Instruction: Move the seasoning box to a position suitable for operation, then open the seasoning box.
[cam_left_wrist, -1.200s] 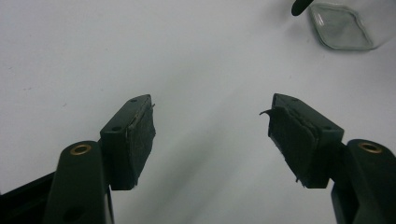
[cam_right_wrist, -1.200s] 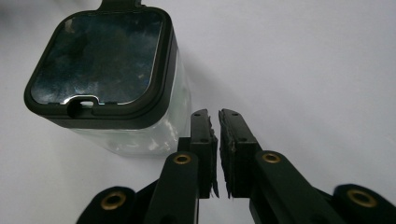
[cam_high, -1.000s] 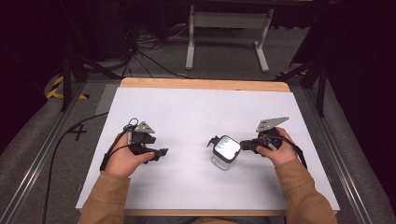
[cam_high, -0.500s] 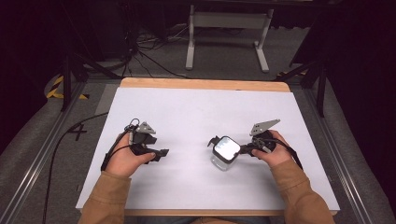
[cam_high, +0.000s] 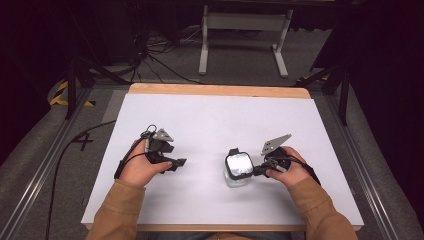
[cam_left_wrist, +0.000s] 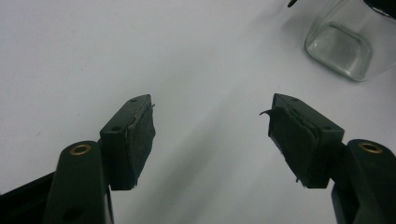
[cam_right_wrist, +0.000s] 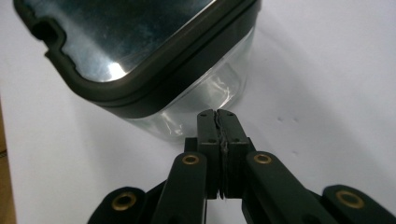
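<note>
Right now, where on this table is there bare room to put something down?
Almost everywhere: the whole far half of the table up to its wooden edge is bare, and so is the strip between the left gripper and the jar. It is tight only where the right gripper meets the jar.

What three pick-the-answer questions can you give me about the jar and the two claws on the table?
1. Where is the glass jar?
A. Just in front of the right claw
B. Inside the left claw
C. On the floor

2. What colour is the jar's lid rim?
A. Red
B. Black
C. Yellow

3. How do the left claw's jaws stand?
A. Pressed together
B. Clamped on the jar
C. Apart with nothing between them

Answers:
1 A, the high view shows the jar right by the right claw's tip.
2 B, the right gripper view shows a black rim round a shiny top.
3 C, the left gripper view shows bare white table between its pads.
</note>
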